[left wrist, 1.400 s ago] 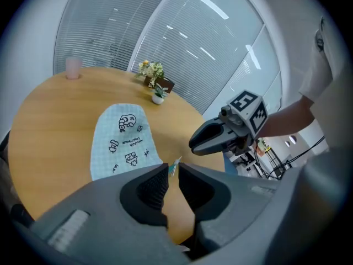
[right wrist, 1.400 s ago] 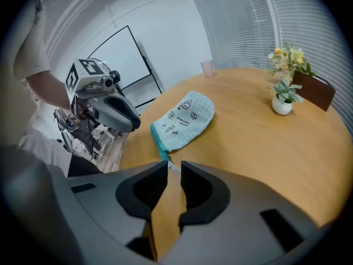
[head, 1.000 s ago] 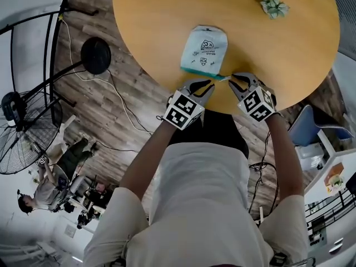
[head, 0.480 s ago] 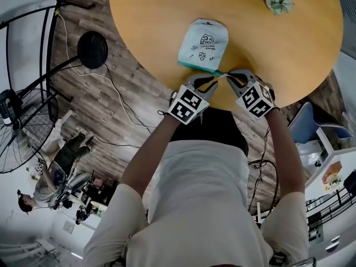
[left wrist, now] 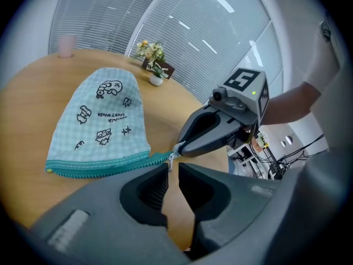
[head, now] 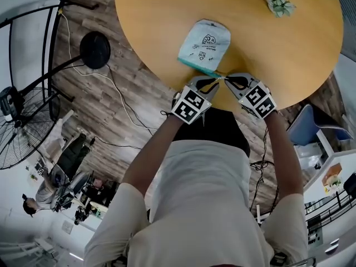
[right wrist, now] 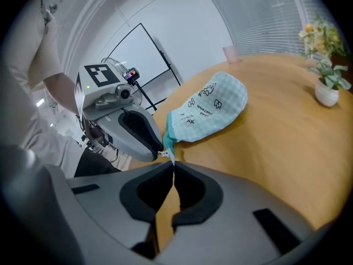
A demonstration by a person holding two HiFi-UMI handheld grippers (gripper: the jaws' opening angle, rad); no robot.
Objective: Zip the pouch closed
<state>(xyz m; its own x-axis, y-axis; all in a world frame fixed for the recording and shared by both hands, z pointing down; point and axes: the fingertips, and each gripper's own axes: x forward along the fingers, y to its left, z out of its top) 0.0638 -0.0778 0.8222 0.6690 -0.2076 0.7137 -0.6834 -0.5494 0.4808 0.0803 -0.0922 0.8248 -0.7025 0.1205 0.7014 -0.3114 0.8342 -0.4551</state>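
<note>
Pouch (head: 203, 48) flat on table (head: 289, 49) by near edge, zip looks almost shut. Left gripper (left wrist: 172, 173) jaws nearly together, nipping zip pull (left wrist: 170, 163) at right end; right gripper (right wrist: 172, 170) jaws pressed on zip tail (right wrist: 167, 139). Risk: thin pull slips free, or tug drags pouch off edge

Counting up as we go: one pouch (head: 204, 47), two claws, the left claw (left wrist: 171, 169) and the right claw (right wrist: 173, 167), one round tabletop (head: 267, 49), one little potted plant (head: 278, 4), one pink cup (left wrist: 67, 44) and one standing fan (head: 16, 132).
</note>
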